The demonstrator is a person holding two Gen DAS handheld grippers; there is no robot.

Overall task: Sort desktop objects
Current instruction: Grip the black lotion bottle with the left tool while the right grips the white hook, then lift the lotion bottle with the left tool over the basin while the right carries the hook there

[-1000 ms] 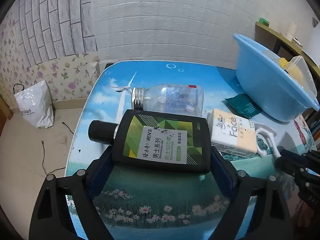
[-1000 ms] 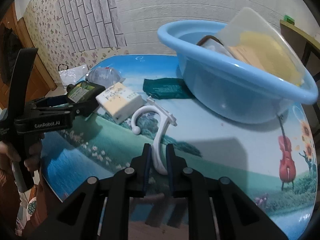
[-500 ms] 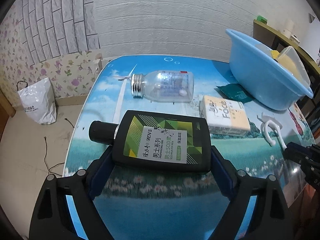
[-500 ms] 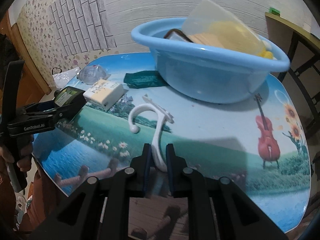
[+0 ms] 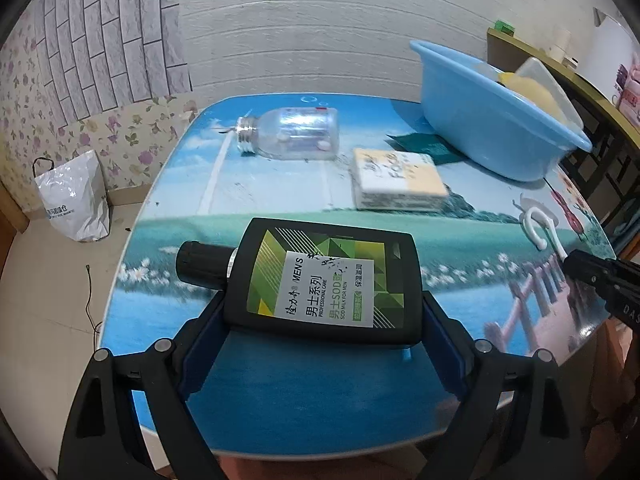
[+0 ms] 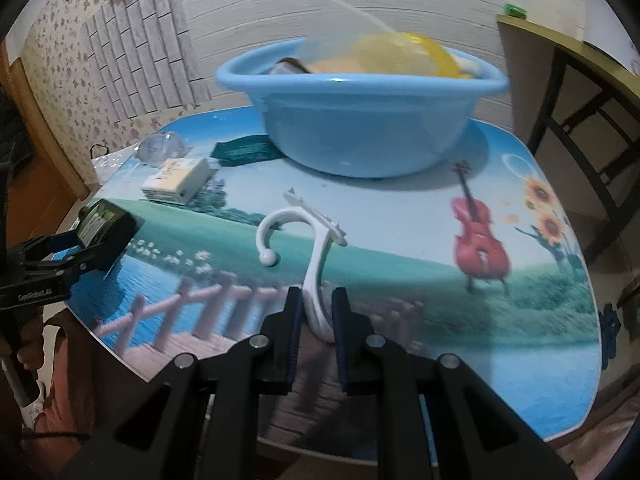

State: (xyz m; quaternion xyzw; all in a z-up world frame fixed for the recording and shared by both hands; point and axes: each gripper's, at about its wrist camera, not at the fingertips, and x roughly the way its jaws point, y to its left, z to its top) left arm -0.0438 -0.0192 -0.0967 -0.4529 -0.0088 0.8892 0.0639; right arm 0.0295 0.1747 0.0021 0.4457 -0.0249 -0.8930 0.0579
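Observation:
My left gripper (image 5: 322,312) is shut on a flat black lotion bottle (image 5: 328,284) with a green label, held sideways above the table's near edge, its cap pointing left. In the right wrist view that same black lotion bottle (image 6: 106,226) shows at the far left in the left gripper. My right gripper (image 6: 316,312) is shut on the stem of a white plastic hook (image 6: 308,248), lifted over the table's front. The white hook (image 5: 538,226) also appears at the right of the left wrist view. A blue basin (image 6: 360,120) full of items stands at the back.
On the picture-printed table (image 5: 280,392) lie a clear empty jar (image 5: 292,134) on its side, a yellow-white tissue pack (image 5: 396,180) and a dark green packet (image 5: 424,146). A white bag (image 5: 74,198) sits on the floor left. A chair (image 6: 580,92) stands right.
Both grippers have drawn back toward the table's near edge with their loads. The jar, tissue pack and basin now look farther away. The right gripper has rolled slightly.

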